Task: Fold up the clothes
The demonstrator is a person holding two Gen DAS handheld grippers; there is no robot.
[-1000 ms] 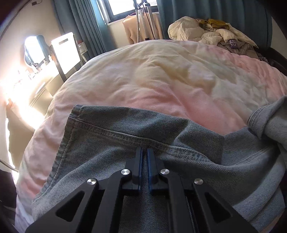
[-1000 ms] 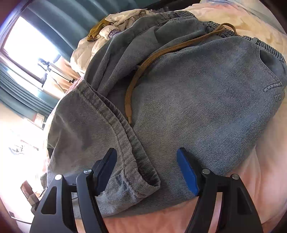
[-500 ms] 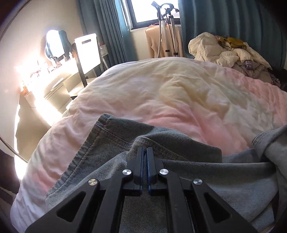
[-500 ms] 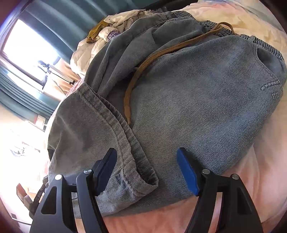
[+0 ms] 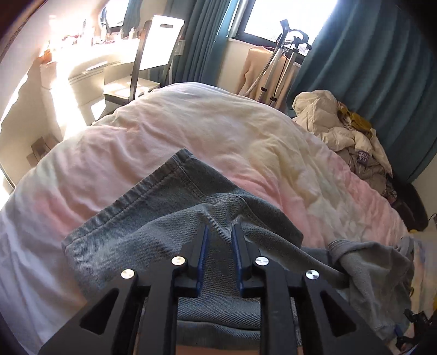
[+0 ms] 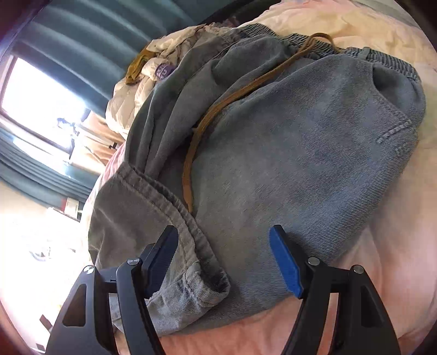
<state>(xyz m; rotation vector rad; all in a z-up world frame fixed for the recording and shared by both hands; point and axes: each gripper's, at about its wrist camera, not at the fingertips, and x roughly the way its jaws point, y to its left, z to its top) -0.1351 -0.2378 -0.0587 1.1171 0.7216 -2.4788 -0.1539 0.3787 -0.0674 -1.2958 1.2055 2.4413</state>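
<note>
Pink duvet [image 5: 191,142] | left gripper [image 5: 218,256] jaws slightly parted over jeans [image 5: 169,218] | right gripper [image 6: 224,262] jaws wide, straddling hem

Bright daylight from the window [image 5: 286,19], blown-out glare at left, fisheye-curved edges, perhaps slightly soft focus

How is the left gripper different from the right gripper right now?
The left gripper has only a narrow gap between its jaws, while the right gripper is spread wide. The left one points at a raised fold of the jeans; the right one straddles the hem. Both are black with blue pads, and neither grips any cloth.
</note>
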